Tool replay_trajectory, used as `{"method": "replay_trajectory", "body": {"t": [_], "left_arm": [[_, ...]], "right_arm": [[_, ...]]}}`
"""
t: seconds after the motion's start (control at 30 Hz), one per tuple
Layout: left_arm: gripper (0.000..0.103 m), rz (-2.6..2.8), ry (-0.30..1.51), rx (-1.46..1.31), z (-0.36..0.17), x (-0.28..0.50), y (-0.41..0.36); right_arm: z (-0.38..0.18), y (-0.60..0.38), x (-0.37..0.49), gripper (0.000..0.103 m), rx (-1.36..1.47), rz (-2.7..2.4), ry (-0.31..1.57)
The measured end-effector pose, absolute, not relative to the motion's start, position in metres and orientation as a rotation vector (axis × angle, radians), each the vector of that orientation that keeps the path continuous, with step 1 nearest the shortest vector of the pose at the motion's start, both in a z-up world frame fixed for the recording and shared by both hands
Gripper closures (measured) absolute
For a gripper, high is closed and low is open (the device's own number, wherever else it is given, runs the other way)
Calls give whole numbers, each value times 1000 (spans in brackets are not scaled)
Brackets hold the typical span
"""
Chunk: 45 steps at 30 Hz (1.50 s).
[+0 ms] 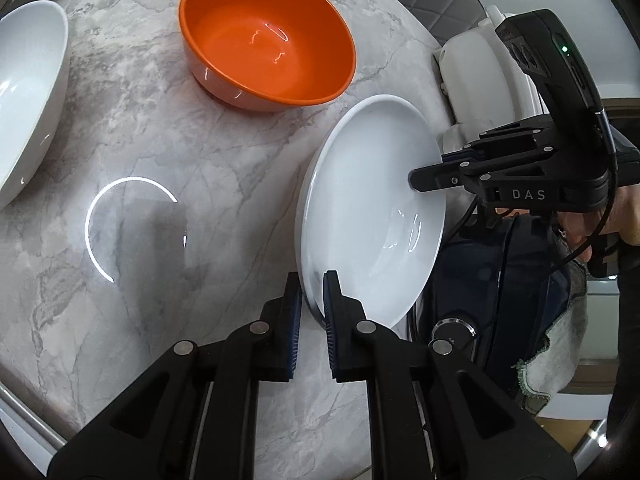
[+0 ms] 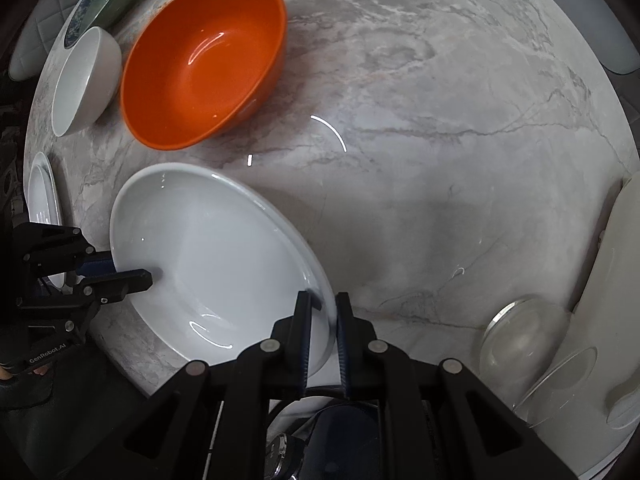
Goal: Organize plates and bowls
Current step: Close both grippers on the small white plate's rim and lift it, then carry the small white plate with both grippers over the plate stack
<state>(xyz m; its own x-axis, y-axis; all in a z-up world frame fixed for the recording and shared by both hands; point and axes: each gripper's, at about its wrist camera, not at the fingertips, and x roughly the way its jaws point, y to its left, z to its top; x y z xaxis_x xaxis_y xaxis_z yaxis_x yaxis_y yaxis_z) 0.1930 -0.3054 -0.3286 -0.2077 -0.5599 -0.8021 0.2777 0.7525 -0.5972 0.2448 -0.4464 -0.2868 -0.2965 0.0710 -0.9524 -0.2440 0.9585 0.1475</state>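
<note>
My left gripper [image 1: 313, 308] pinches the near rim of the white deep plate [image 1: 372, 208], one finger inside and one outside. My right gripper [image 2: 323, 320] clamps the opposite rim the same way. The plate sits between the two claws at the marble table [image 1: 160, 160] edge, seemingly tilted, though I cannot tell whether it is fully clear of the surface. Judged step: a two-handed carry of this plate. Ahead of both claws stands the orange bowl [image 1: 268, 36]; beyond it, to the right gripper's far left, a small white bowl [image 2: 86, 80]. Next move requires level, synchronised travel and a matching stack target.
</note>
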Motion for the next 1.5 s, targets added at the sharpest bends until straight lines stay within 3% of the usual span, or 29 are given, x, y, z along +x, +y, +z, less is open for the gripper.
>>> {"method": "replay_trajectory", "body": {"t": [0.37,1.03,1.5], "left_arm": [[94,-774,1609,-258,-305,179,-235],[94,-669,1613,-371,-272,145,-22],[94,-545,1626,-389,-286,133,101]], "right_arm": [[-270,-387,234,90,-153,361,1842],[-250,-198,224,91,-276,545,1833],[-275,-112,208,91,-218,674,1843]]}}
